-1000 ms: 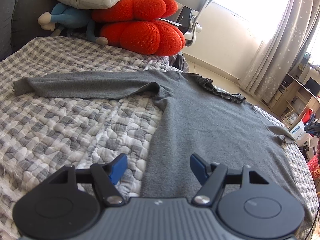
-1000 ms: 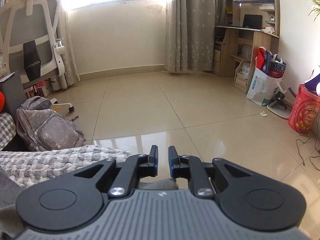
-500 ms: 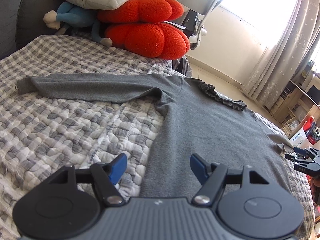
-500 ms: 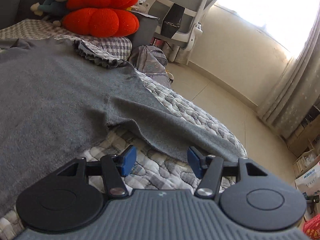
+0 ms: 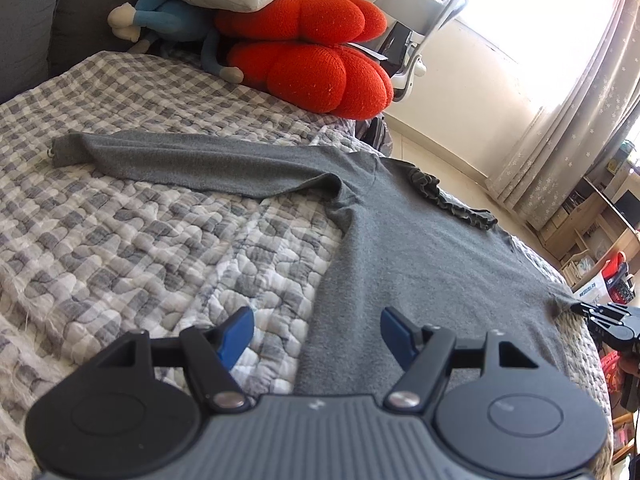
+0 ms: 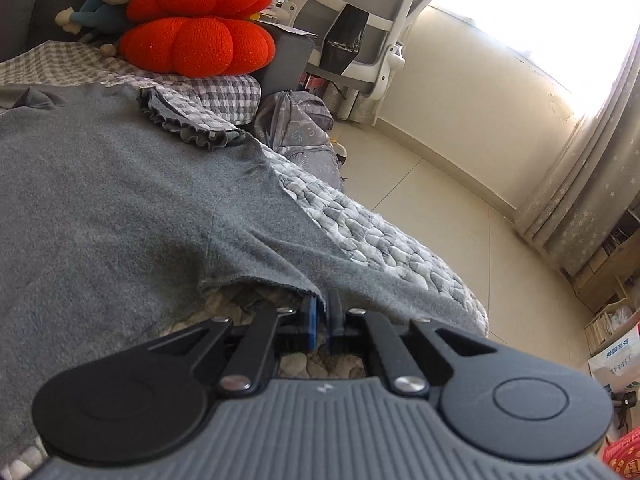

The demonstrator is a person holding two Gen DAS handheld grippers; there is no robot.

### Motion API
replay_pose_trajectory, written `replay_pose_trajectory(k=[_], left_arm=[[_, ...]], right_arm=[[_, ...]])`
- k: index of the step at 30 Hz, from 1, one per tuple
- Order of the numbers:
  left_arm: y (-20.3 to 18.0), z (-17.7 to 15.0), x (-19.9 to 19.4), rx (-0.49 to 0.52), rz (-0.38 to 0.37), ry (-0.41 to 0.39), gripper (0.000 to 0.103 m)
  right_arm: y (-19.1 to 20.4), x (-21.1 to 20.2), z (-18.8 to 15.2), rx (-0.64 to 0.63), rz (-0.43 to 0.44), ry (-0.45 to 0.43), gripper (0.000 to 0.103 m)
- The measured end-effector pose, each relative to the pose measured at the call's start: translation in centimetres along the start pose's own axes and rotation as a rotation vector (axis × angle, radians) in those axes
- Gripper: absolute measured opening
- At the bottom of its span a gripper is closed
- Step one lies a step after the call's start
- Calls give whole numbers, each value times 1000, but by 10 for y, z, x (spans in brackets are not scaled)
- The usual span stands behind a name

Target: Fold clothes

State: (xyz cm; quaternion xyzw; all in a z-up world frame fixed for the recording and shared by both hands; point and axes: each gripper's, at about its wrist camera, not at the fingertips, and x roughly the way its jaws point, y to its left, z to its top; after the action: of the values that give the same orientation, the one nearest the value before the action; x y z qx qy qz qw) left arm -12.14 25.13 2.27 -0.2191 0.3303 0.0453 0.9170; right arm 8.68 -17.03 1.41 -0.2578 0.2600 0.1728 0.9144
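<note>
Red cushions (image 5: 312,56) lie beyond the grey sweater (image 5: 420,256).

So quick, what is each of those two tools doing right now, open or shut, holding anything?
Left tool: open, holding nothing, over the grey top's hem.
Right tool: just closed, pinching the edge of the grey top's sleeve.

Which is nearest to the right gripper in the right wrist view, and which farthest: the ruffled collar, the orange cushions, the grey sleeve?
1. Grey sleeve: pinched in the right gripper.
2. Ruffled collar: farther up the shirt, left of centre.
3. Orange cushions: farthest, upper left, at the bed's far end.
</note>
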Motion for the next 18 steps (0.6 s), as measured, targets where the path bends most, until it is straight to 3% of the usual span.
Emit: replay_pose_trajectory(k=[3,6,8,9,11,13,15,18], left_arm=[[0,0,2,7,9,-2,71],[-2,-1,6,0,5,4,71],[-5,-1,5,3,-3,1,71],[-7,-1,5,9,-4,-2,72],[-8,0,5,21,3,-4,74],[-9,0,5,32,11,-5,74],[-8,0,6,27,11,-1,74],[-8,0,9,17,11,5,74]], right_arm=[[1,-12,-4,-40,-61,24,2],[2,6,-19,-29,-8,95,2],[-5,10,-25,78,18,78,5],[-13,10,-28,176,47,60,18],[-33,11,-34,413,105,45,31],[-50,12,-41,633,163,28,75],[-67,16,-54,895,239,13,91],[-74,25,-48,1010,230,6,92]])
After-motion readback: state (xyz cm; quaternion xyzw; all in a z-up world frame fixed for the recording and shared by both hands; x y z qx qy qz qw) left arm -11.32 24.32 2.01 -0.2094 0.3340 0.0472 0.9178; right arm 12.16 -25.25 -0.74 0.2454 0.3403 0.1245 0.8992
